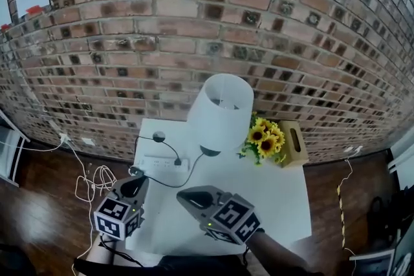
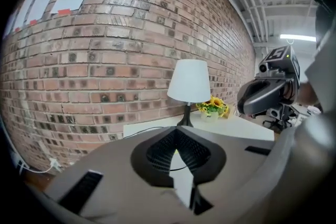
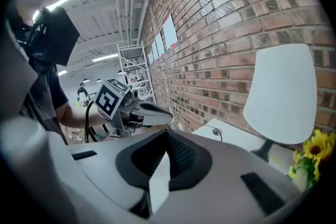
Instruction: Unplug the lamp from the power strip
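Note:
A lamp [image 1: 220, 112] with a white shade stands on the white table [image 1: 272, 203] near the brick wall. Its black cord [image 1: 173, 150] runs to a white power strip [image 1: 163, 164] lying at the table's left back. My left gripper [image 1: 134, 185] hovers at the table's left edge, just in front of the strip, jaws shut and empty. My right gripper [image 1: 187, 197] hangs over the table's front, shut with nothing in it. In the left gripper view the lamp [image 2: 190, 81] stands ahead of the left gripper [image 2: 176, 134]. The right gripper [image 3: 167, 136] points left, lamp [image 3: 283, 94] at its right.
Sunflowers [image 1: 264, 139] and a wooden box [image 1: 294, 142] sit to the right of the lamp. White cables [image 1: 87, 187] lie on the wood floor left of the table, running to a wall outlet [image 1: 65, 137]. A brick wall [image 1: 194, 22] backs the table.

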Demonstrator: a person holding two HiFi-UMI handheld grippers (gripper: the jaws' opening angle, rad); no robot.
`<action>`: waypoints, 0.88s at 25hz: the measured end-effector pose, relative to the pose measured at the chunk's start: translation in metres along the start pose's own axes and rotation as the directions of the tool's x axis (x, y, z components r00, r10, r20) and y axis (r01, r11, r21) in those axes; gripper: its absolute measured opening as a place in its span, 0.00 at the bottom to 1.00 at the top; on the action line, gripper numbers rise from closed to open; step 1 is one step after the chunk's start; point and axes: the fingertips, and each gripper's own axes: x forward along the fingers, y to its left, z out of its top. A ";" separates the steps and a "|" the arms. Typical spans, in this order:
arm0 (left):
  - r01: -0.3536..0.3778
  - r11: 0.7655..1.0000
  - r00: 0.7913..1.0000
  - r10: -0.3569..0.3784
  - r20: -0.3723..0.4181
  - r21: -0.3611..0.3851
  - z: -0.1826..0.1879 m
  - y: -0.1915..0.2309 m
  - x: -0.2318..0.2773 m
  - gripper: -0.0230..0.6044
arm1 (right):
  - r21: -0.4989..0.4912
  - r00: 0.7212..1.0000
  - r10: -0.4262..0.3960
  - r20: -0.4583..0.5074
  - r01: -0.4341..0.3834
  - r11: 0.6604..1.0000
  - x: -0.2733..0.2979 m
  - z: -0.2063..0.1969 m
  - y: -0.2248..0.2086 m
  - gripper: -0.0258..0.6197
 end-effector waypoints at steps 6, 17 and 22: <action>-0.019 0.998 0.998 0.023 -0.063 0.062 -0.005 0.002 0.034 0.03 | -0.026 1.000 -0.003 -0.020 0.003 1.000 0.010 -0.007 -0.031 0.04; 0.030 0.992 0.985 -0.008 -0.172 0.123 -0.027 0.002 0.093 0.04 | -0.033 0.993 -0.048 -0.104 0.045 0.998 0.048 -0.043 -0.085 0.04; 0.058 0.988 0.967 -0.020 -0.253 0.141 -0.051 0.006 0.121 0.04 | -0.048 0.981 -0.095 -0.171 0.087 0.995 0.071 -0.065 -0.112 0.06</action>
